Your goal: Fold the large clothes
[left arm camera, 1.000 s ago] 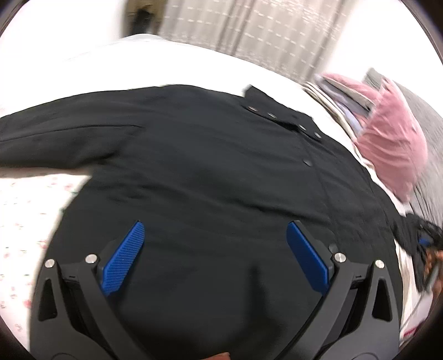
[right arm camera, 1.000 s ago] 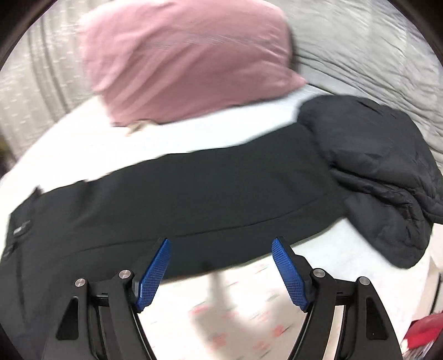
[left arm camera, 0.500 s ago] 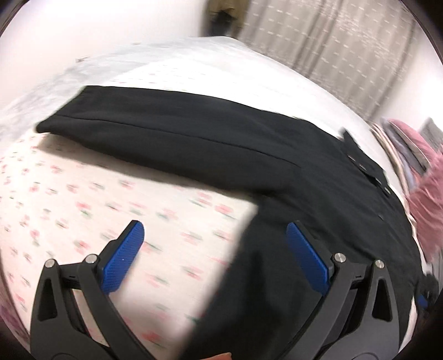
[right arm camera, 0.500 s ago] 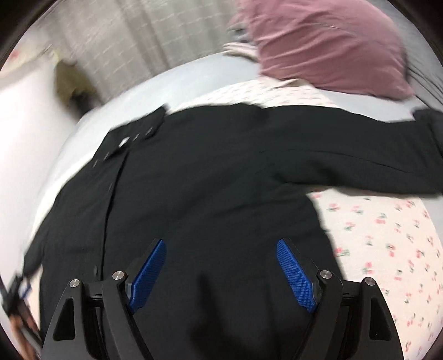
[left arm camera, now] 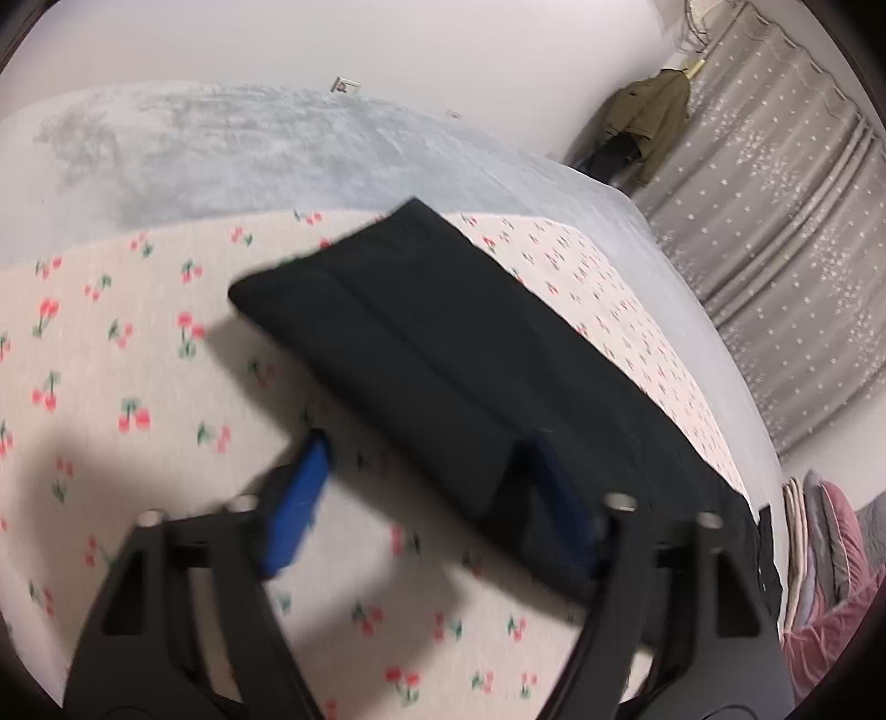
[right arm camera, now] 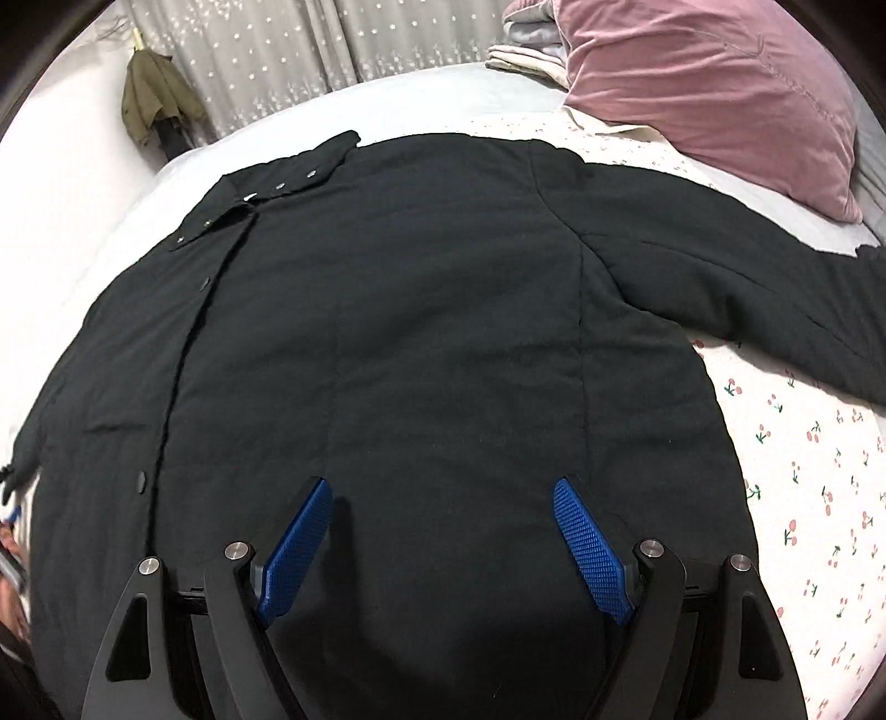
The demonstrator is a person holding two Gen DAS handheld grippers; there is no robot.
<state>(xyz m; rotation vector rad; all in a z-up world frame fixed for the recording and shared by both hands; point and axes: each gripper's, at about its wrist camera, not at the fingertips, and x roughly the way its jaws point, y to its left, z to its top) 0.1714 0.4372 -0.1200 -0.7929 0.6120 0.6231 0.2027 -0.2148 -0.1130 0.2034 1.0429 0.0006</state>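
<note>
The large black padded jacket with snap buttons (right arm camera: 421, 332) lies spread flat, front up, on the bed with the white cherry-print sheet (right arm camera: 803, 498). Its collar points toward the grey star-patterned curtain (right arm camera: 310, 50), and the snap placket runs down the side of the jacket nearer the white wall. One long black sleeve (right arm camera: 764, 288) stretches out flat from the jacket body toward the pink velvet pillow (right arm camera: 714, 83), ending just below it.

Your right hand-held gripper (right arm camera: 443, 537) hovers low over the jacket's lower body, its blue fingers (right arm camera: 590, 548) spread wide apart with nothing between them.

Your left hand-held gripper (left arm camera: 432, 498) is at the jacket's other black sleeve (left arm camera: 443, 354), which lies straight across the cherry sheet with its cuff end toward the pale blue fuzzy blanket (left arm camera: 277, 149). The fingers stand apart. One blue finger (left arm camera: 296, 509) is on the sheet side of the sleeve; the other is over or against the sleeve's edge, but blur hides whether it touches the cloth.

Beyond the jacket collar, an olive green coat (right arm camera: 152, 94) hangs in the corner beside the curtain. Folded pale cloths (right arm camera: 526, 47) sit stacked against the pink pillow on its curtain side.
</note>
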